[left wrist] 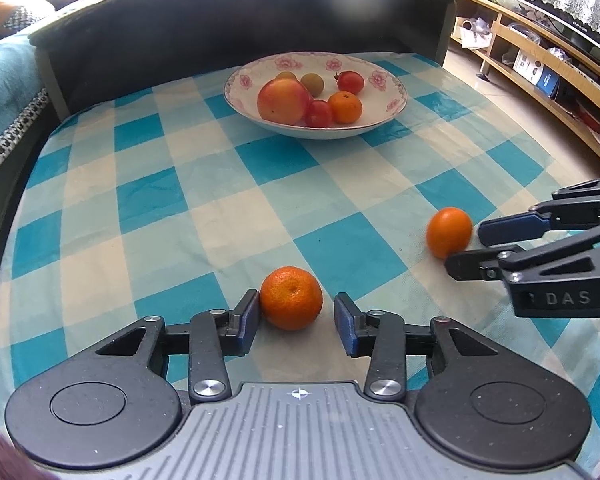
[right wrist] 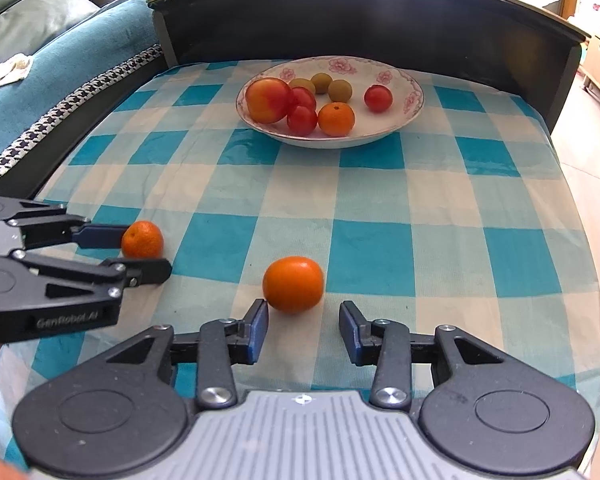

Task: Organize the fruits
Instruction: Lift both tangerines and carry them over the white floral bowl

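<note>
I see my left gripper spread around one mandarin and my right gripper spread just short of another mandarin (both on the checked tablecloth), the fruit bowl well beyond.

The left gripper is matte black plastic: two angular linkage arms with triangular cut-outs, silver round screws at the pivots, and dark blue flat pads on the fingers. Behind them sit two round black housings beside a ribbed grey plate bearing a small white crosshair mark. The right gripper is built alike; its side shows raised letters "DAS", while the left one's side reads "GenRobot.AI".
</note>
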A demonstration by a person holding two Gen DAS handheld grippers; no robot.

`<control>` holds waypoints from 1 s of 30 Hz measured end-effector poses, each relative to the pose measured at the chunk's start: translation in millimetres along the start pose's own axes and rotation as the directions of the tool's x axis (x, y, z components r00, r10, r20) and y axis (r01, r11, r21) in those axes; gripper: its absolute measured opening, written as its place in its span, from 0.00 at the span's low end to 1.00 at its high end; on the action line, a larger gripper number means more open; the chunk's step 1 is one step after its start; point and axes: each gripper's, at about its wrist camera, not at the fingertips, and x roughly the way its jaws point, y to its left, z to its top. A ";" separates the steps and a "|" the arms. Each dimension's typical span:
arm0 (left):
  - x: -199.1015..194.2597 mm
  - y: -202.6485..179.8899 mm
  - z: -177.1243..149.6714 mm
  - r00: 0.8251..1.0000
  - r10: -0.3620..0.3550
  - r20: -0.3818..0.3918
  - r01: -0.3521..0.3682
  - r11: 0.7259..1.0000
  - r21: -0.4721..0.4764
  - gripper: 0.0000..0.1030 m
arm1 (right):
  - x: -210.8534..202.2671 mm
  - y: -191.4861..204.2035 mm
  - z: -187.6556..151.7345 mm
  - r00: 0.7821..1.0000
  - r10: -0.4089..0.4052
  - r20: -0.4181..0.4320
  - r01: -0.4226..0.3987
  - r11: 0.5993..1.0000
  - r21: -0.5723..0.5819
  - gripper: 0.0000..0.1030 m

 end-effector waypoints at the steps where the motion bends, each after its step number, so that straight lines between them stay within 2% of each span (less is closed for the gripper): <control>1: 0.1 -0.2 -0.2 1.000 -0.003 0.000 0.003 1.000 0.001 0.51 | 1.1 0.6 1.5 1.000 0.000 0.001 0.000 1.000 -0.002 0.41; 13: 1.3 -1.2 0.0 1.000 -0.015 0.000 0.015 1.000 0.015 0.57 | 25.3 4.2 30.4 0.998 0.023 0.057 -0.023 1.000 0.000 0.45; 17: 1.4 -2.1 -0.4 1.000 -0.020 0.004 0.020 1.000 0.021 0.59 | 38.0 2.3 43.1 0.995 0.065 0.079 -0.066 0.998 0.011 0.45; 23: 1.0 -2.4 -0.5 1.000 -0.021 0.004 0.021 0.999 0.029 0.59 | 57.0 6.9 61.0 0.990 0.062 0.123 -0.058 0.998 -0.034 0.44; 26: 1.9 -1.3 1.8 1.000 -0.010 0.007 0.010 1.000 0.029 0.53 | 59.1 10.6 65.0 0.993 0.032 0.114 -0.026 0.999 -0.047 0.36; 30: 1.9 5.5 5.3 1.000 -0.007 -0.002 0.007 1.000 -0.003 0.40 | 52.1 8.9 62.1 0.996 0.026 0.081 -0.023 0.999 -0.048 0.36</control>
